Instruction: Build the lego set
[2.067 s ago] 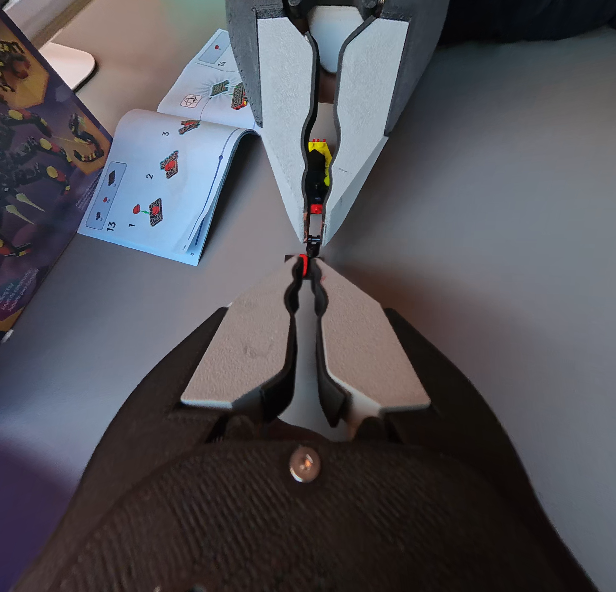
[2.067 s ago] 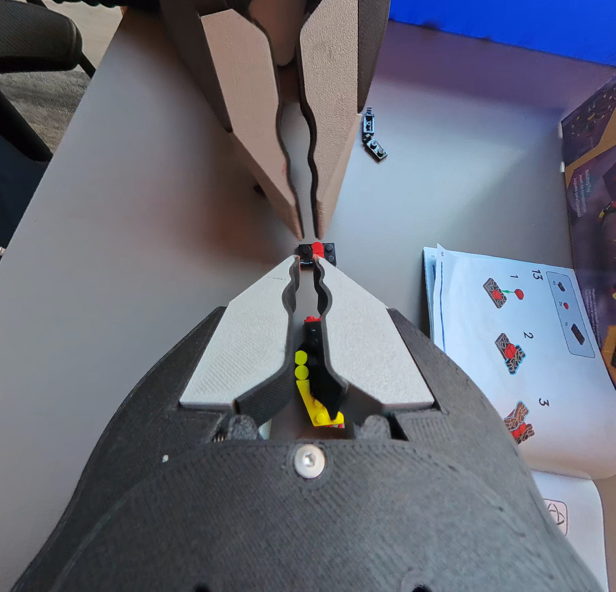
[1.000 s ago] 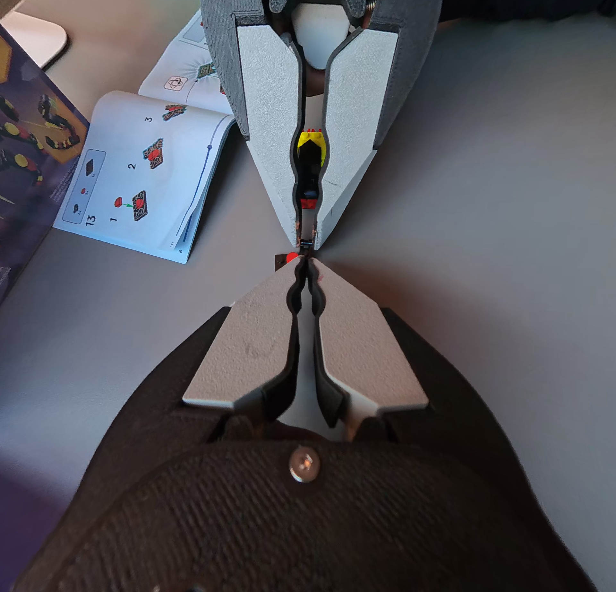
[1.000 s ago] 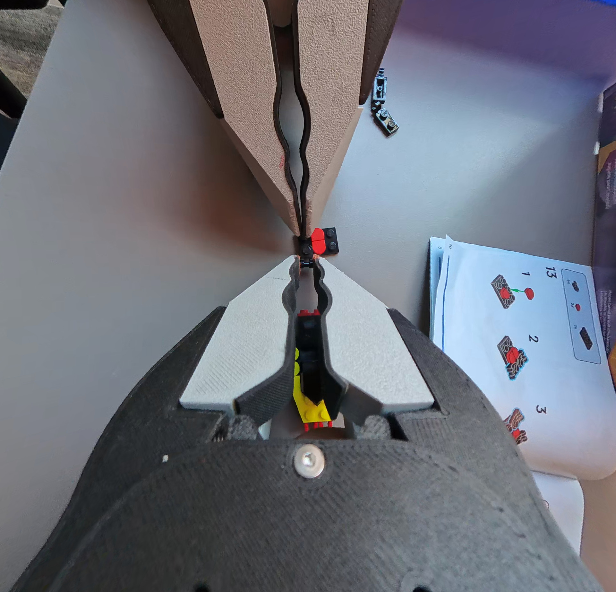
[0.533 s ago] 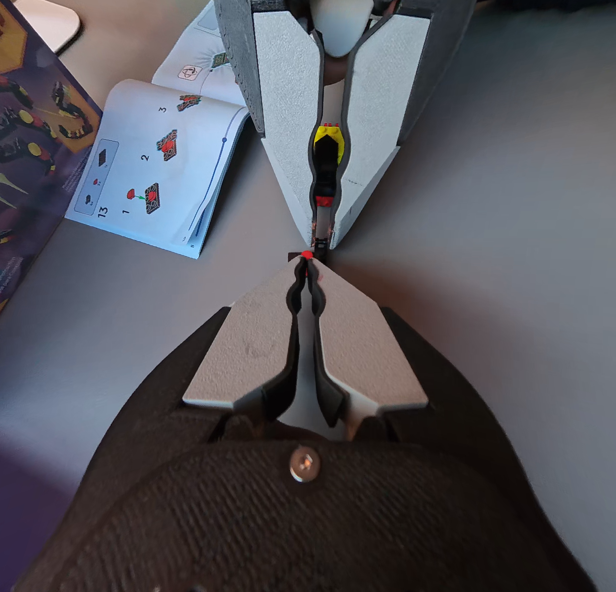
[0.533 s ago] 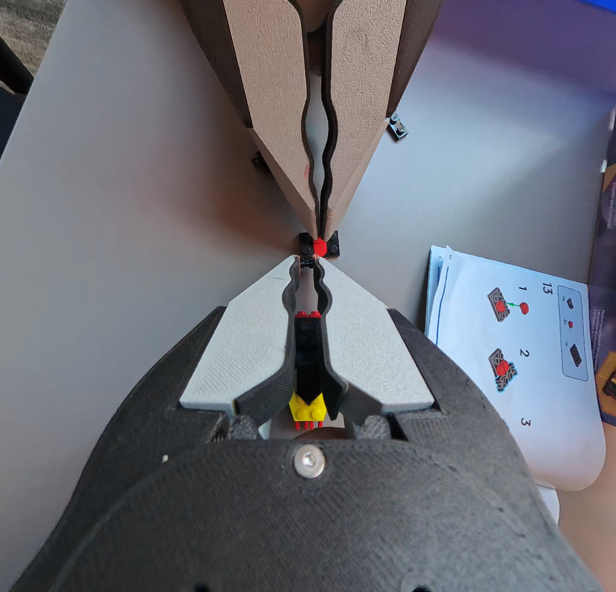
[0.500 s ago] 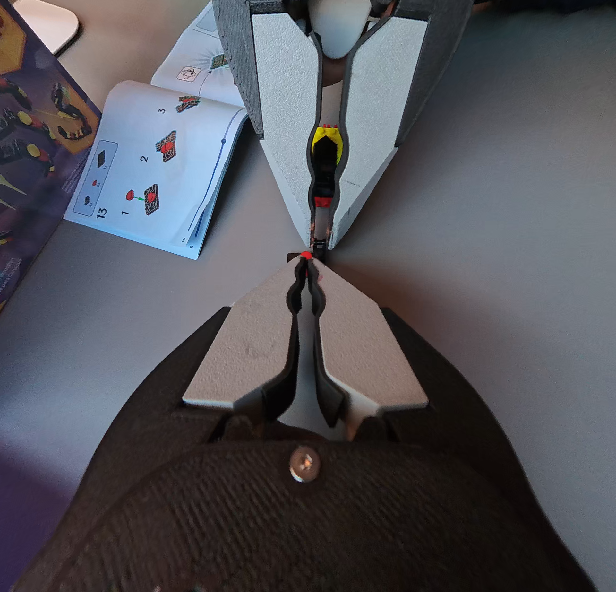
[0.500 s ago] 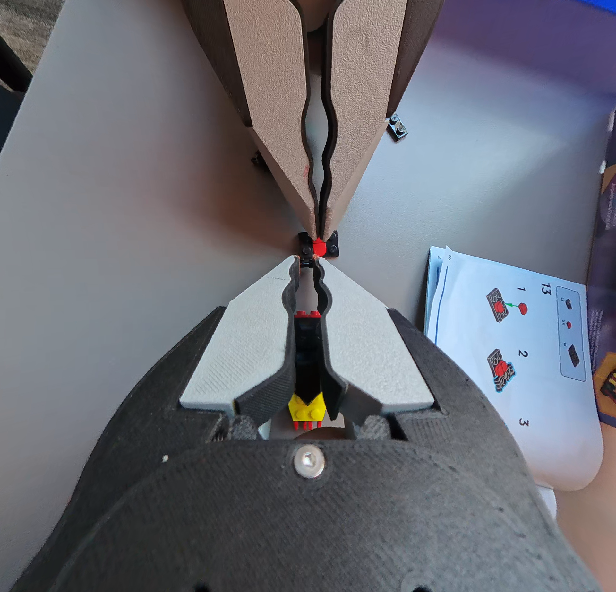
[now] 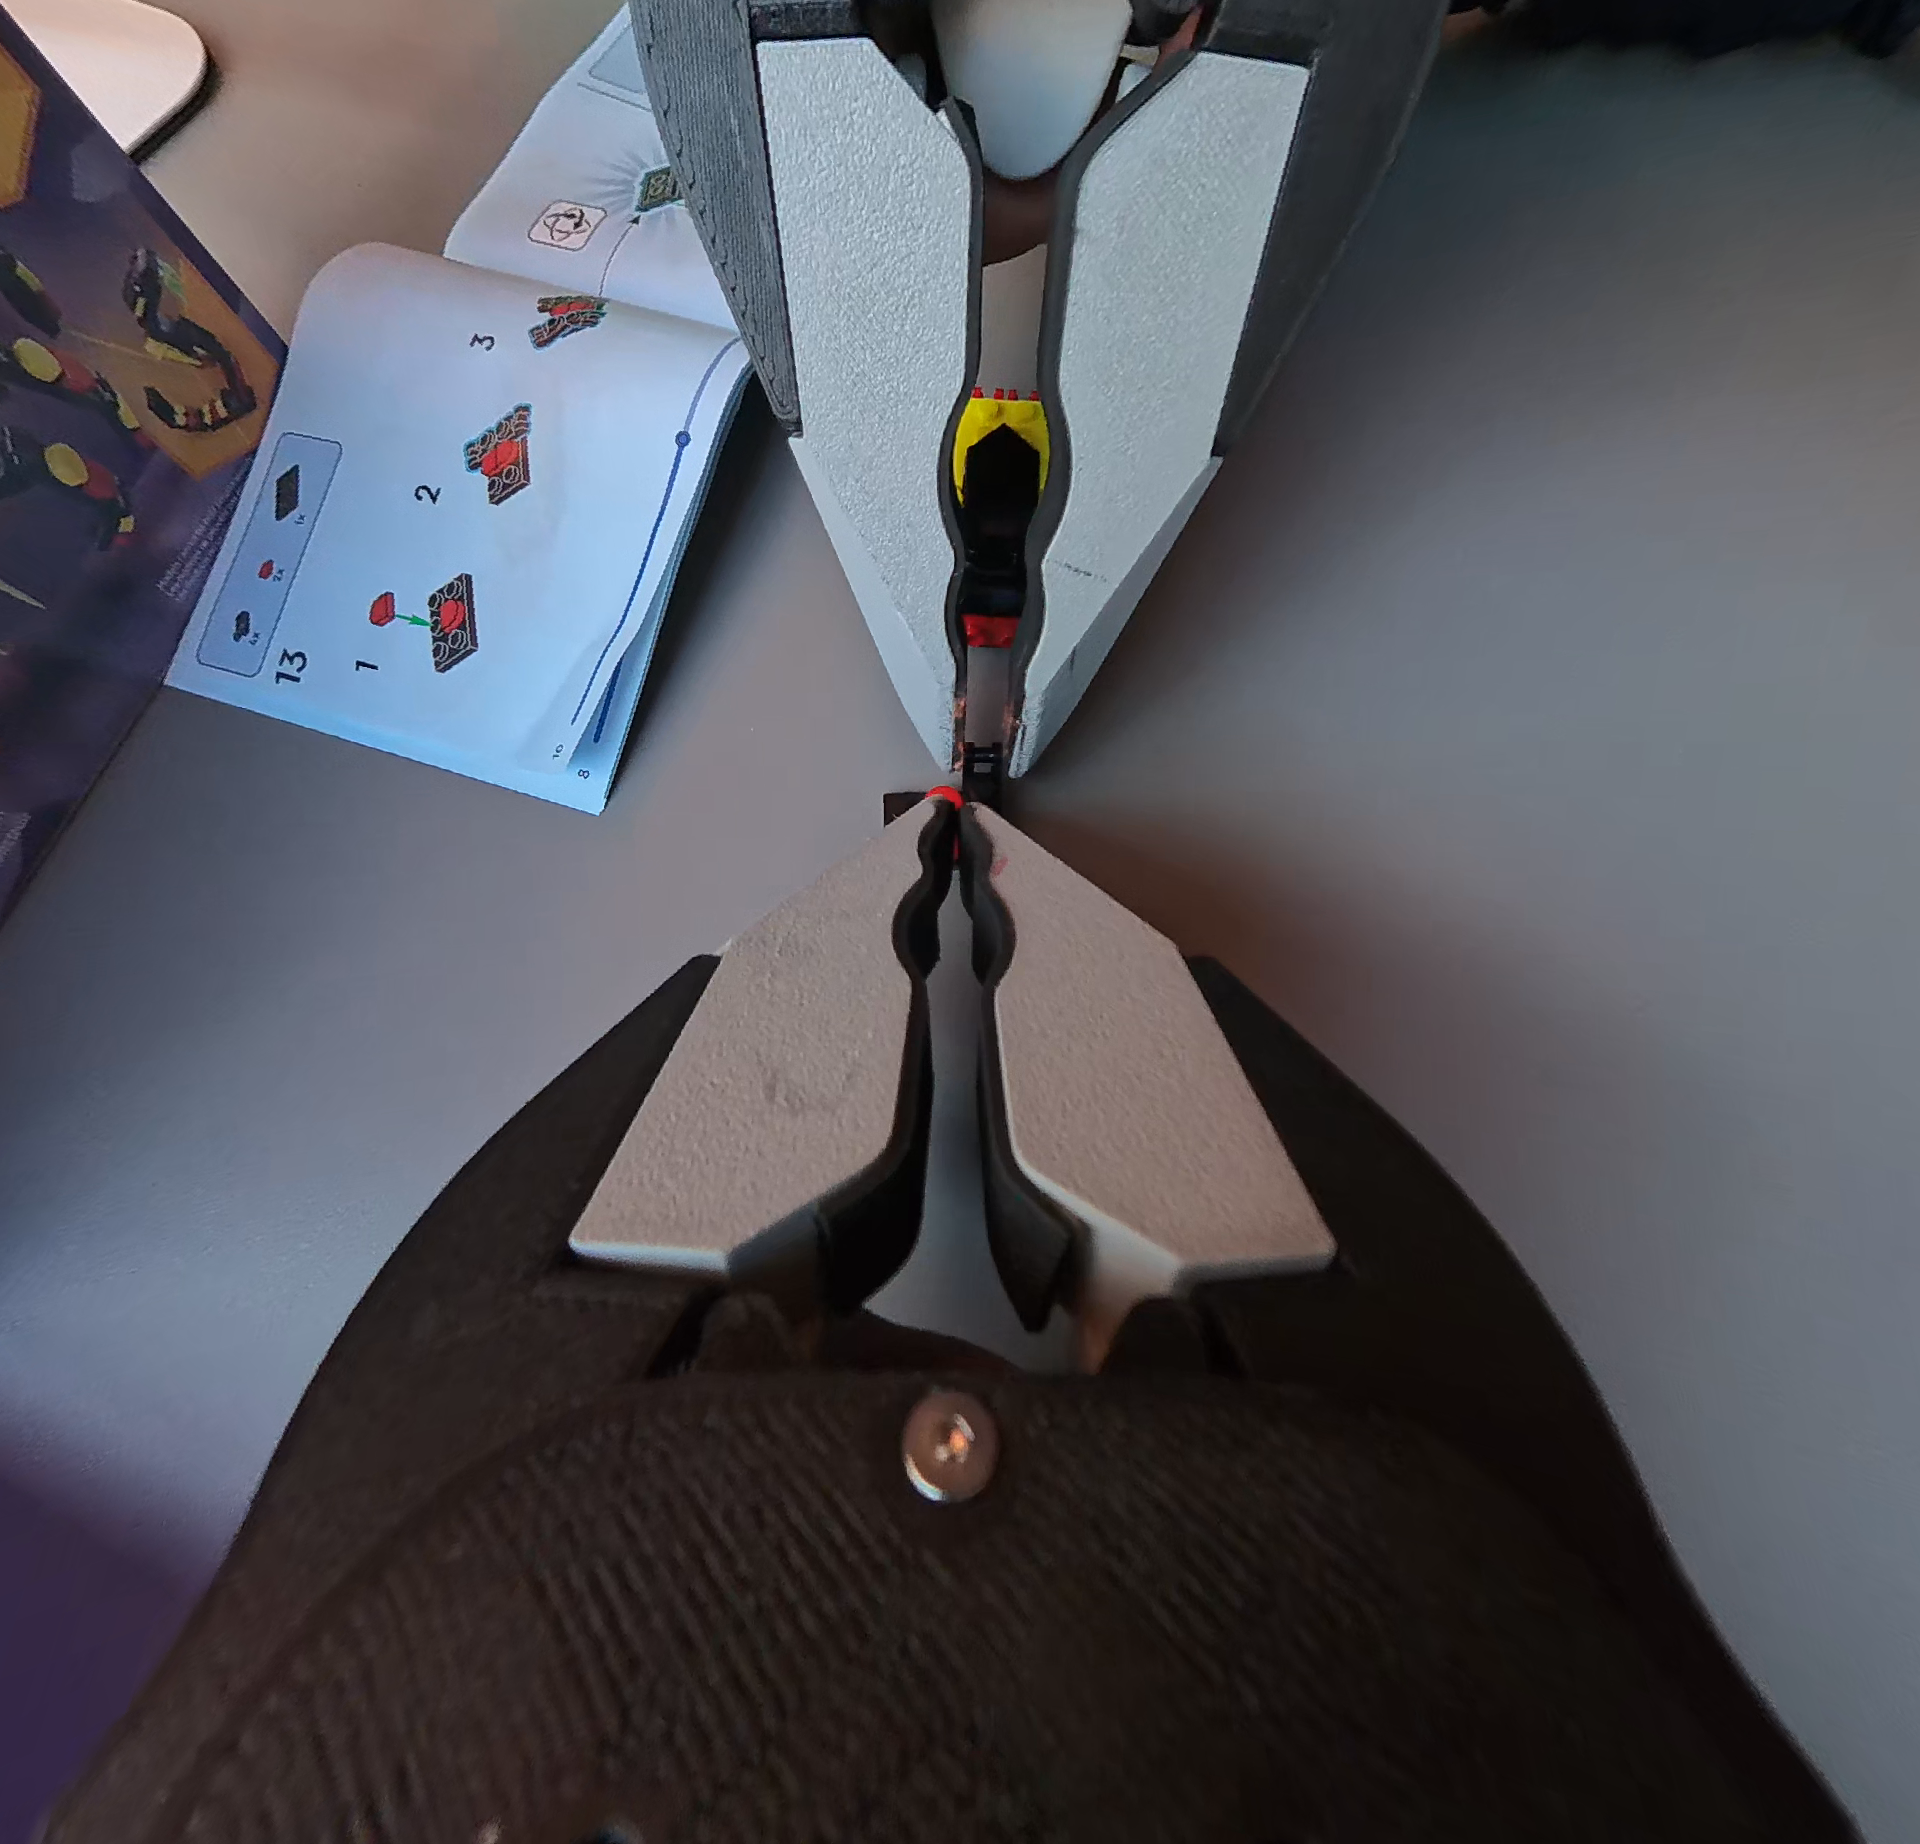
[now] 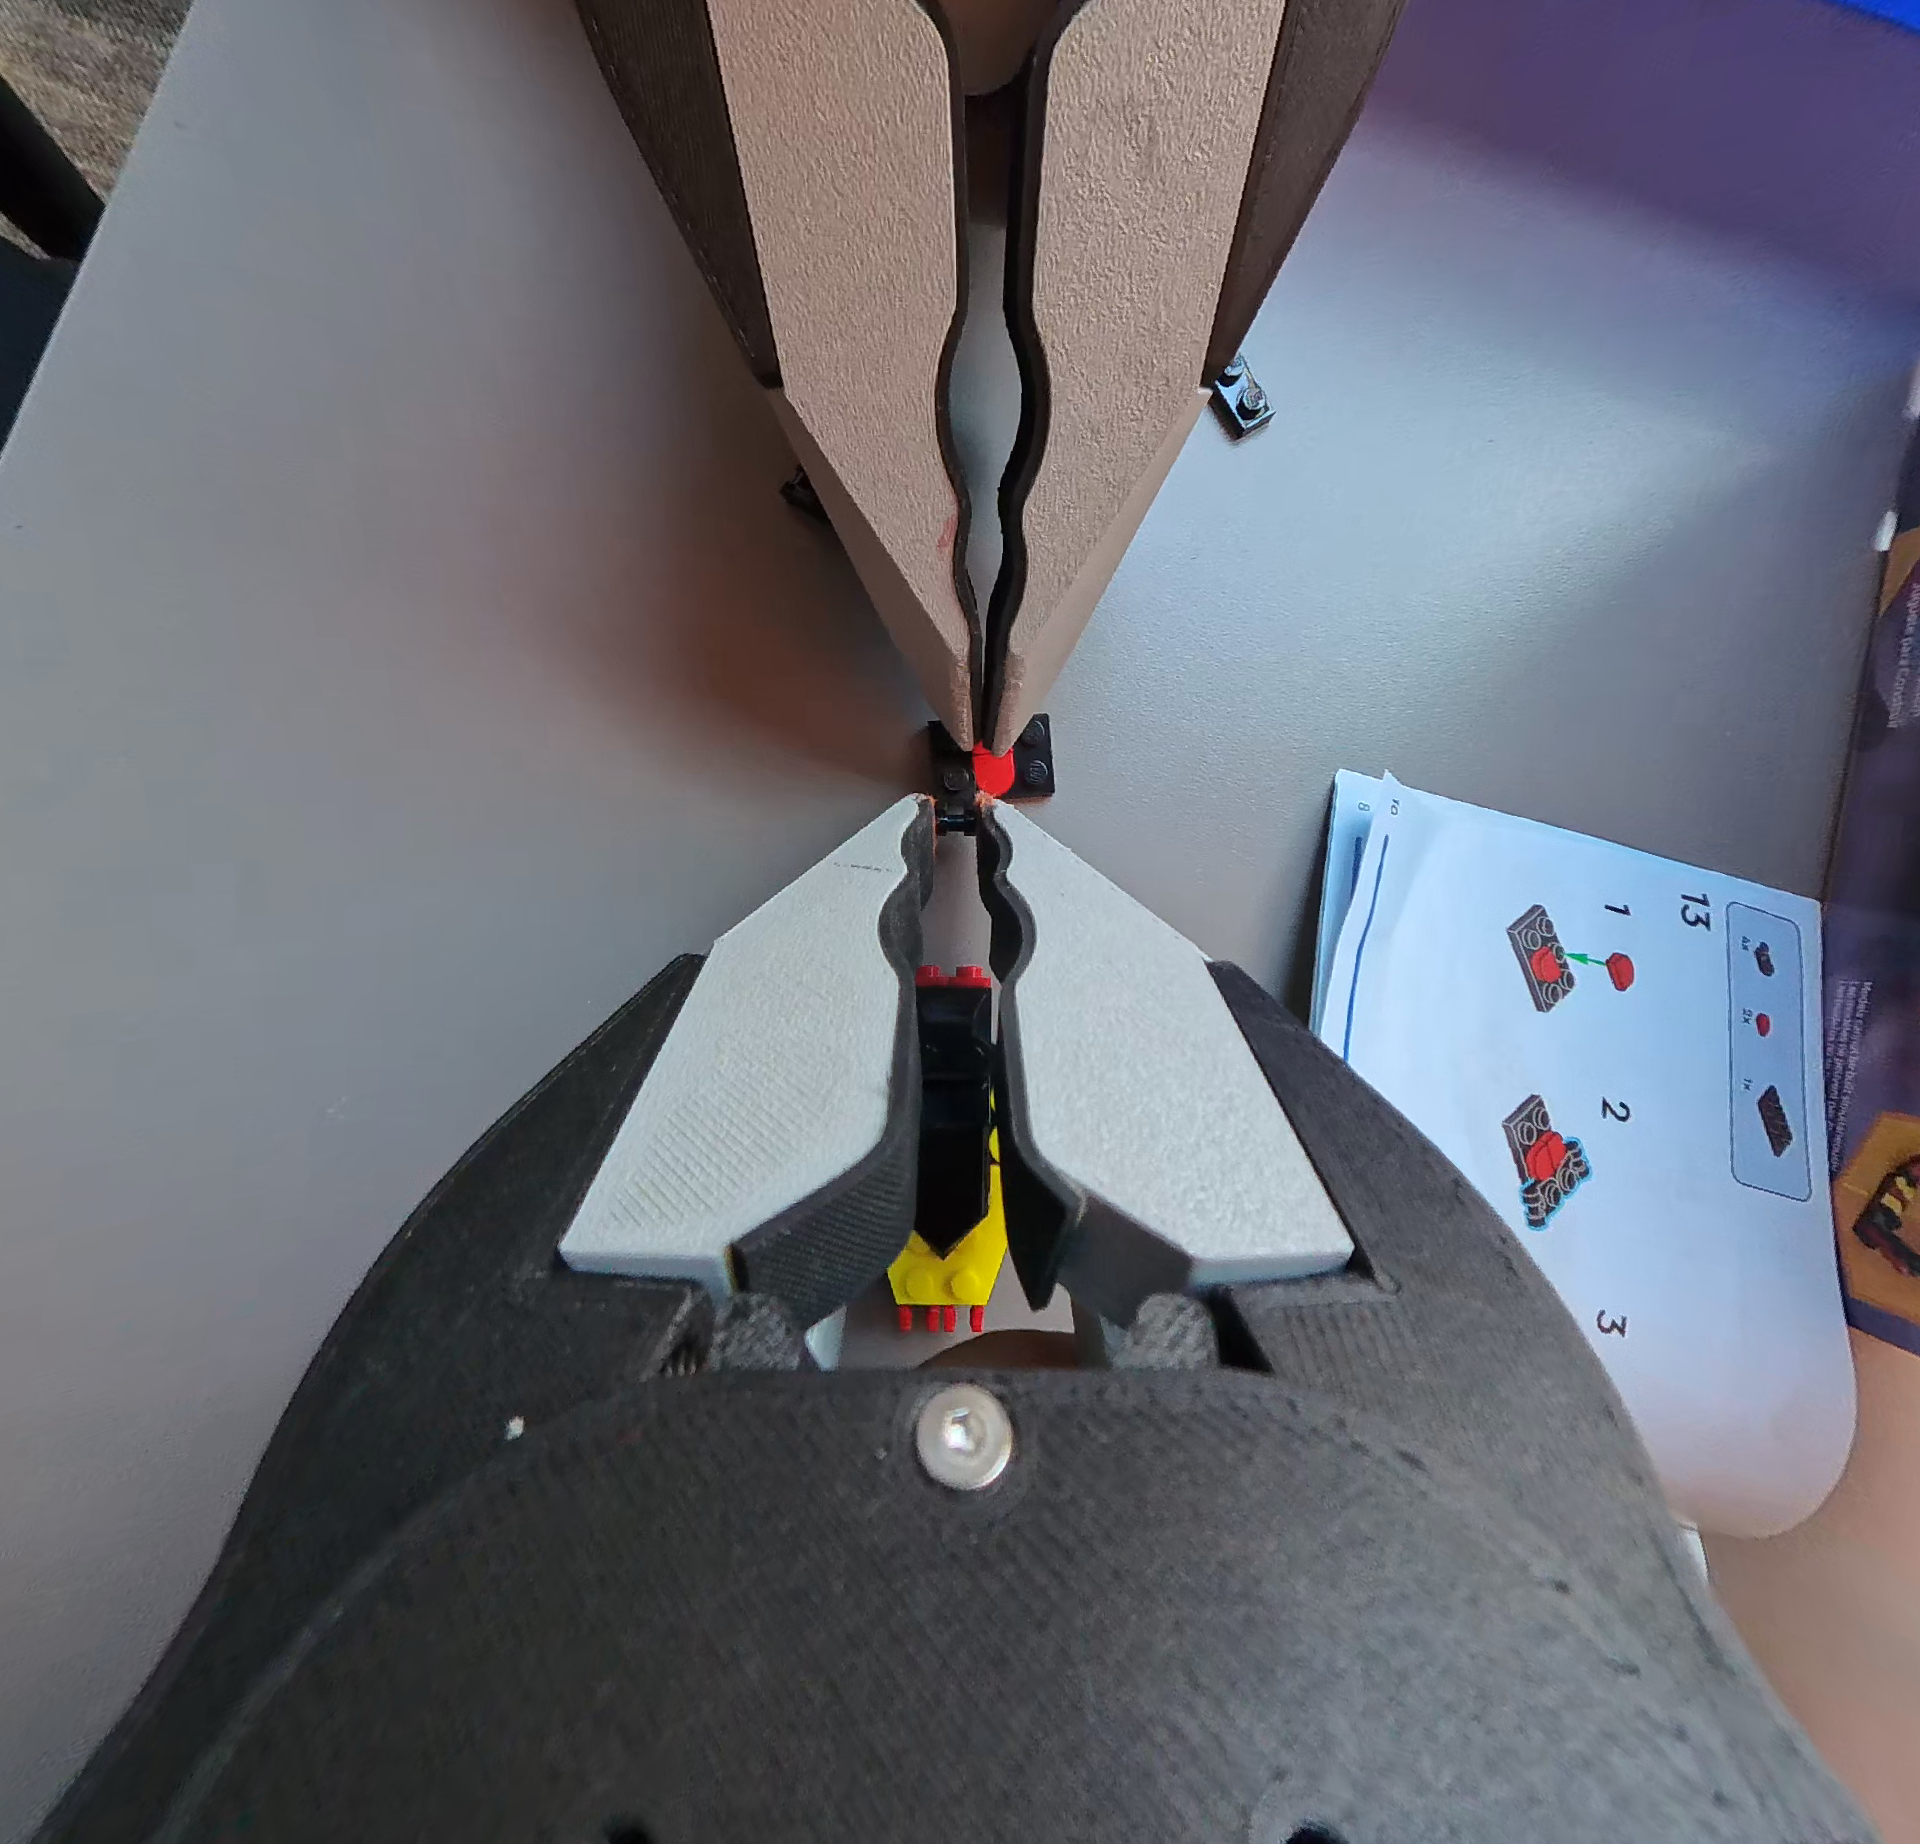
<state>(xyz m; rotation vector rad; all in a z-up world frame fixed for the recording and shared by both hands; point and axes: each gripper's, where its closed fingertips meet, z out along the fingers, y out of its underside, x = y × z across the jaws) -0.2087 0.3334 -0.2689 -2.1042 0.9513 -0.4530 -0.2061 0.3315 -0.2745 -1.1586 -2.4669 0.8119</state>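
Note:
My left gripper point(image 9: 951, 815) is shut on a small black plate with a red round tile point(image 10: 1000, 768) and holds it at its tips. It shows in the right wrist view point(image 10: 985, 745) as the tan fingers coming in from the top. My right gripper point(image 10: 956, 820) is shut on a long black, yellow and red lego assembly point(image 10: 951, 1119) that lies between its fingers, with a small black connector point(image 10: 954, 812) sticking out at the tips. The right gripper point(image 9: 982, 755) also shows in the left wrist view, holding the assembly point(image 9: 997, 506). The two grippers meet tip to tip just above the grey table point(image 10: 416, 755), connector against plate.
An open instruction booklet point(image 9: 447, 547) lies left of the grippers; it also shows in the right wrist view point(image 10: 1579, 1067). The purple set box point(image 9: 83, 392) lies beyond it. A loose small black piece point(image 10: 1244, 400) lies on the table, another point(image 10: 798, 490) half hidden behind the left finger. The tips of both grippers are at nearly the same place.
Both grippers have stayed shut and tip to tip. The black plate with the red tile has shifted from beside the left fingertips to centred on them, closer to the connector.

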